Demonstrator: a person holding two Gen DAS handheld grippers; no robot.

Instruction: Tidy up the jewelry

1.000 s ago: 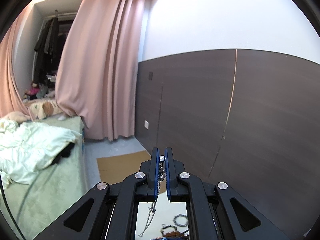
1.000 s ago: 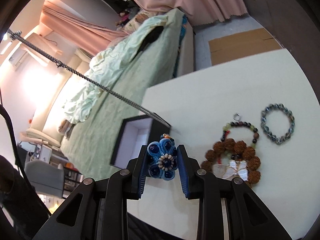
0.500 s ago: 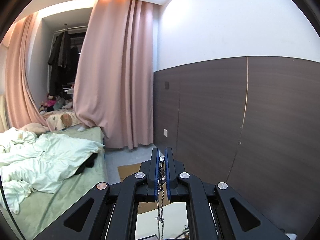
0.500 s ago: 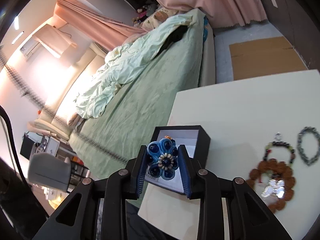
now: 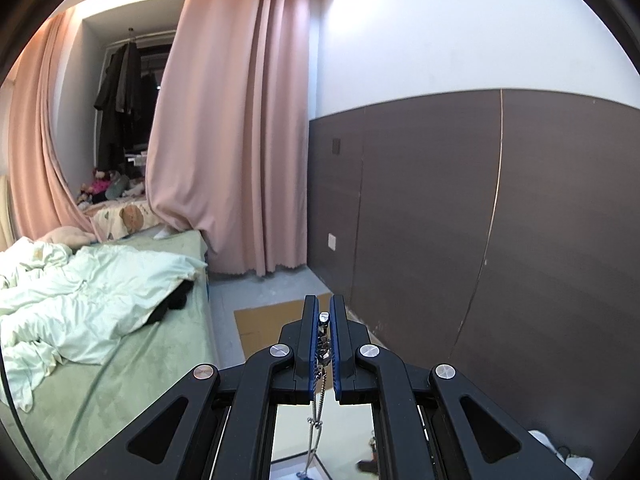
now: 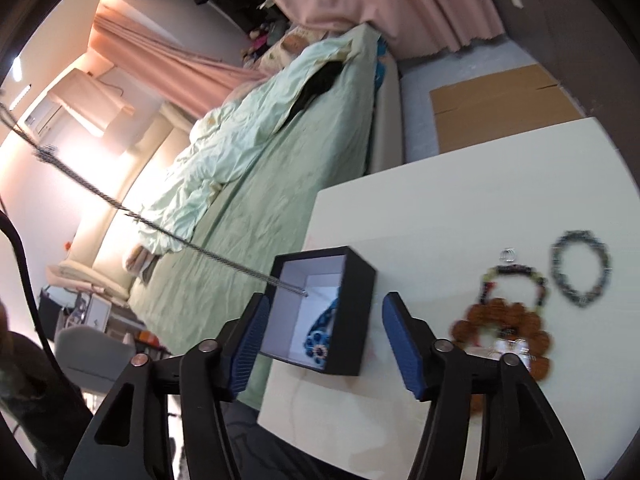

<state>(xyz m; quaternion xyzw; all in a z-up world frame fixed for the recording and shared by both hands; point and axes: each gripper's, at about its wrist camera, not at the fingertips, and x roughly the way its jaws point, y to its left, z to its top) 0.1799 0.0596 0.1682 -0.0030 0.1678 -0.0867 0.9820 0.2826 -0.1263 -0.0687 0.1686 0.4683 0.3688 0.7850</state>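
The blue flower ornament (image 6: 318,350), held between the right gripper's (image 6: 324,338) fingers half a second ago, now lies inside the black box (image 6: 360,304) against its white lining; those fingers have just been opening and stand wide, nothing between them, straddling the box from above. The box sits at the near left corner of the white counter (image 6: 440,208), close to the edge beside the bed (image 6: 256,208).

The silver chain (image 6: 168,232) runs taut from the upper left down into the box, its loose end seeming to touch the lining, though blur makes that uncertain. Its other end is pinched in the left gripper (image 5: 324,320), whose fingers are nearly closed on it, links dangling below.

Toward the right edge lie a brown beaded bracelet (image 6: 504,324), a multicoloured bead strand (image 6: 516,276) and a dark bead bracelet (image 6: 580,276), all untouched.

The risk, as I judge it: the chain is long and swings, so releasing it off-centre could drape it over the box wall or spill it onto the bed. Its end could also snag the ornament and drag it out, or tug the light box off the corner.
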